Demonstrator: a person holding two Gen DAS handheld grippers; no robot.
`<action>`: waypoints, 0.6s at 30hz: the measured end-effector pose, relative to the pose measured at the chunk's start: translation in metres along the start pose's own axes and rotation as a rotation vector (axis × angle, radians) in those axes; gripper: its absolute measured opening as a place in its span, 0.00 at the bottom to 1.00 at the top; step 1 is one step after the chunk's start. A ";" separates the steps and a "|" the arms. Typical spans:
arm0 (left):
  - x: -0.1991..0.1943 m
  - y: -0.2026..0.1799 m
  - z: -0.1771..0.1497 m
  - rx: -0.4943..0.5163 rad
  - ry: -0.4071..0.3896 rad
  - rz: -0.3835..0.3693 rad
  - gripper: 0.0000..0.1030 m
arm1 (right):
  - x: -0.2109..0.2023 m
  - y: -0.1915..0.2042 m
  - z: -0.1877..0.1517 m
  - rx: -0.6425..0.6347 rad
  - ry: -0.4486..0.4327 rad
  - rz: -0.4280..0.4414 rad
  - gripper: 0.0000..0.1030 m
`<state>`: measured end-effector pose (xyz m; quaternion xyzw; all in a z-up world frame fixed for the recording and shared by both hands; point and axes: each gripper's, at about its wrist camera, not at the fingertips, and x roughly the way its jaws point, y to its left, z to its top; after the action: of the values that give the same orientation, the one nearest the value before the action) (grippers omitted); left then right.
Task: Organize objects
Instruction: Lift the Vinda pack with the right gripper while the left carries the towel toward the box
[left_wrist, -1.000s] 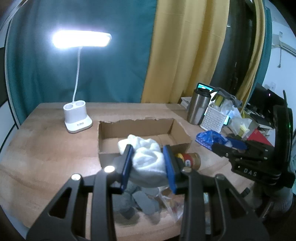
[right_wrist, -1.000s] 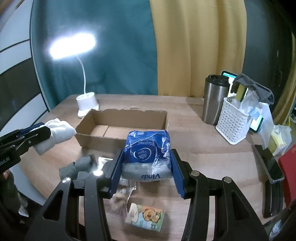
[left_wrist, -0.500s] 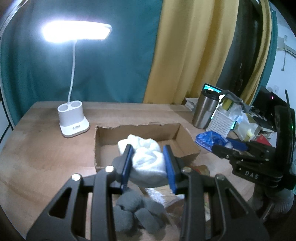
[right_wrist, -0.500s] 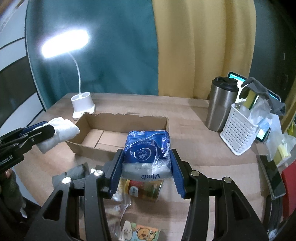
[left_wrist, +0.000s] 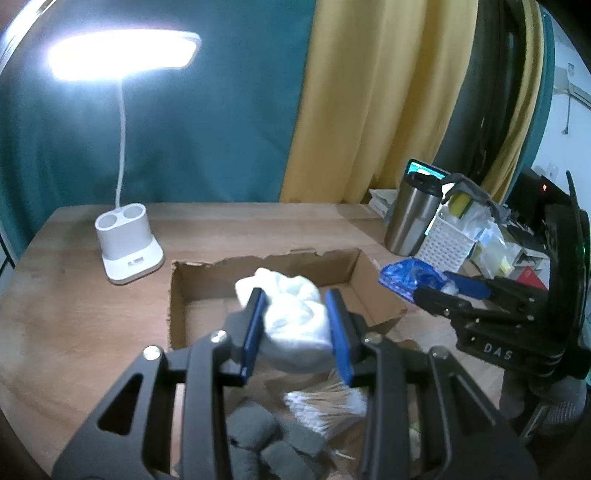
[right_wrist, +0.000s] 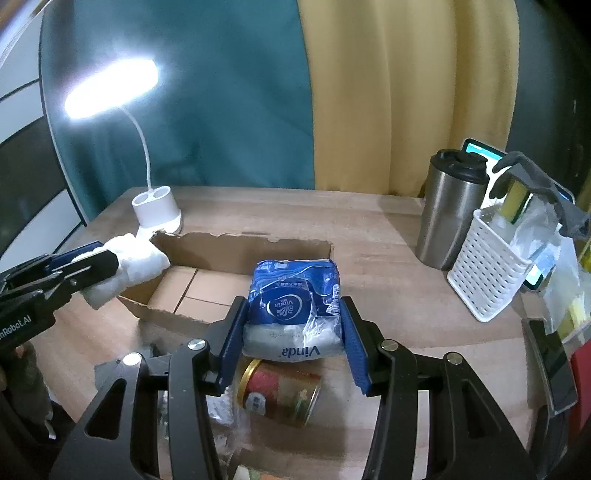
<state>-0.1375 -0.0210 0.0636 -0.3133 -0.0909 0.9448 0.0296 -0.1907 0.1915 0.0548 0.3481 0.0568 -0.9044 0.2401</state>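
so i'm holding a white cloth (left_wrist: 295, 317) clamped tight in the left gripper (left_wrist: 297, 328) at frame centre, over the cardboard box (left_wrist: 184, 280), and a blue tissue pack (right_wrist: 293, 306) pinched in the right gripper (right_wrist: 293, 332). box floor is looking bare, so nothing's sorted yet. only left view is showing grey rolls (left_wrist: 258, 439) and cotton swabs (left_wrist: 325, 406) lower centre; only right view is showing a tin can (right_wrist: 280, 393) bottom centre.

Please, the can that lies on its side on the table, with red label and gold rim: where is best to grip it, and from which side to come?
Probably across the middle of its round body, coming from above. The can lies on its side below the right gripper, which already holds the tissue pack. One finger on each long curved flank should stop it rolling; the gold end rims look too thin to pinch.
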 end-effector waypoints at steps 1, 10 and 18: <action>0.004 -0.001 0.000 0.000 0.005 -0.001 0.34 | 0.002 -0.001 0.001 -0.001 0.003 0.002 0.50; 0.030 -0.005 0.004 -0.006 0.035 -0.011 0.34 | 0.026 -0.006 0.009 -0.011 0.032 0.025 0.50; 0.051 0.002 0.006 -0.019 0.059 -0.017 0.34 | 0.052 -0.005 0.014 -0.010 0.065 0.039 0.50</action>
<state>-0.1824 -0.0179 0.0379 -0.3408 -0.1015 0.9339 0.0372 -0.2348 0.1718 0.0311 0.3771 0.0624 -0.8874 0.2576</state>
